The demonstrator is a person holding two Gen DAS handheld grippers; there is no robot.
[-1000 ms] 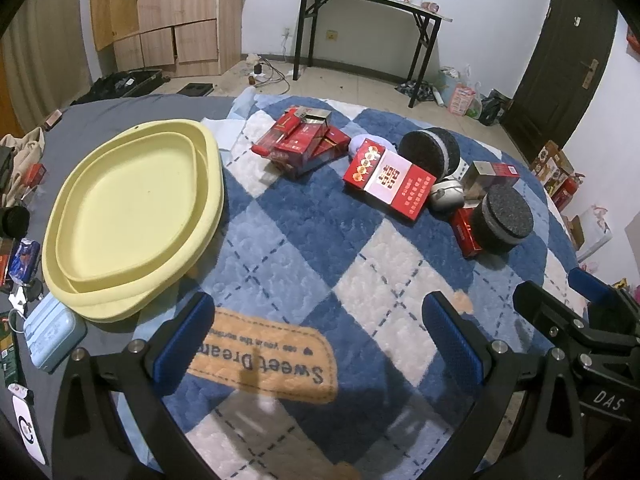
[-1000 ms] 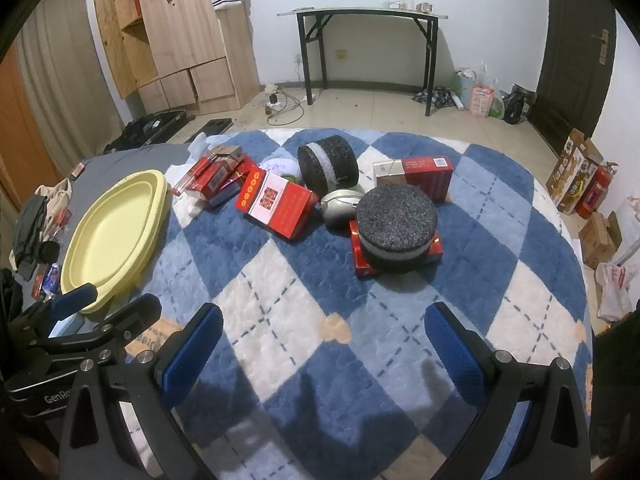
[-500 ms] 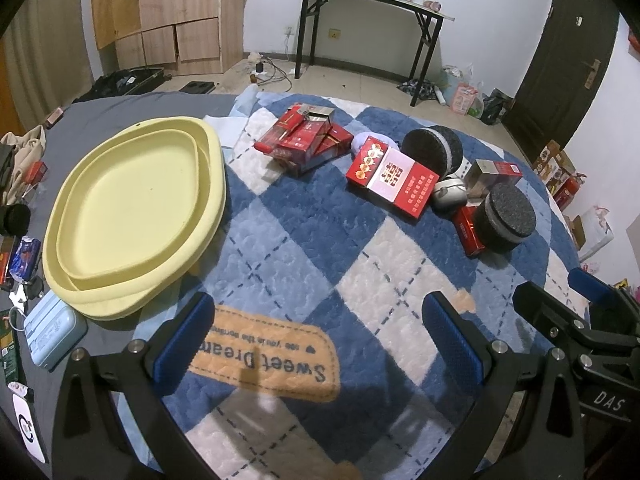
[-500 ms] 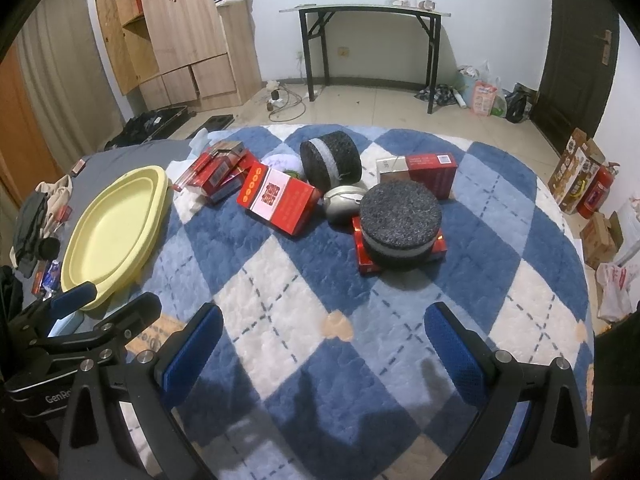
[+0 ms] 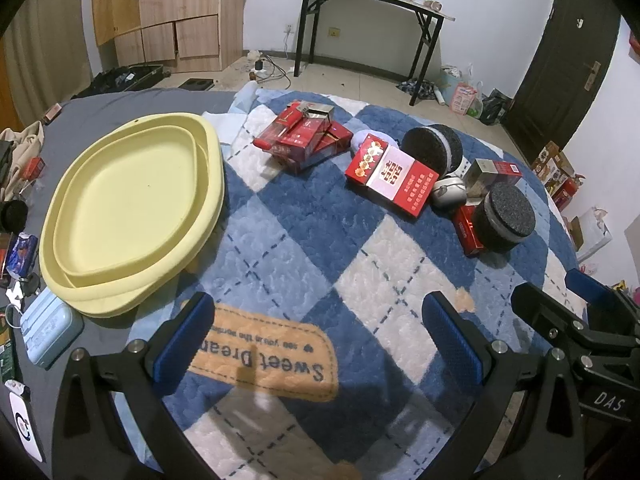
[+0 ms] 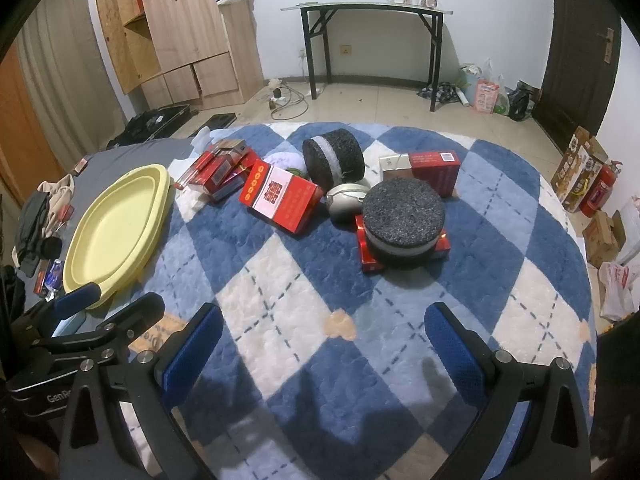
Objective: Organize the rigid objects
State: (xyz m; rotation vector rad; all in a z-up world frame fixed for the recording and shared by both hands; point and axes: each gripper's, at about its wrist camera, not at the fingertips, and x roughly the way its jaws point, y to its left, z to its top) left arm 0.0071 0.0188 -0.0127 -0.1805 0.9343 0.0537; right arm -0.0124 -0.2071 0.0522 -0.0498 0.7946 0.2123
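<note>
A yellow oval tray [image 5: 120, 200] [image 6: 116, 224] lies at the left on a blue and white checked blanket [image 5: 304, 240]. Beyond it lie a stack of red boxes [image 5: 300, 140] [image 6: 216, 172], a large red box [image 5: 390, 176] [image 6: 280, 196], a black round puck on its edge [image 5: 432, 148] [image 6: 332, 158], a silver mouse [image 5: 448, 194] [image 6: 346, 200], a black puck [image 5: 508, 216] [image 6: 404, 220] on a red box, and a red and silver box [image 6: 424, 168]. My left gripper [image 5: 316, 336] and right gripper [image 6: 324, 340] are open, empty, near the blanket's front.
A light blue case [image 5: 48, 328] and small clutter lie left of the tray on the grey sheet. A black folding table [image 6: 372, 32], a wooden cabinet [image 6: 180, 28] and a dark door [image 6: 576, 48] stand across the room. Boxes and a fire extinguisher [image 6: 600, 188] sit at the right.
Both grippers have drawn back and up a little, so the objects look slightly farther away. Nothing on the blanket has moved. Both stay open.
</note>
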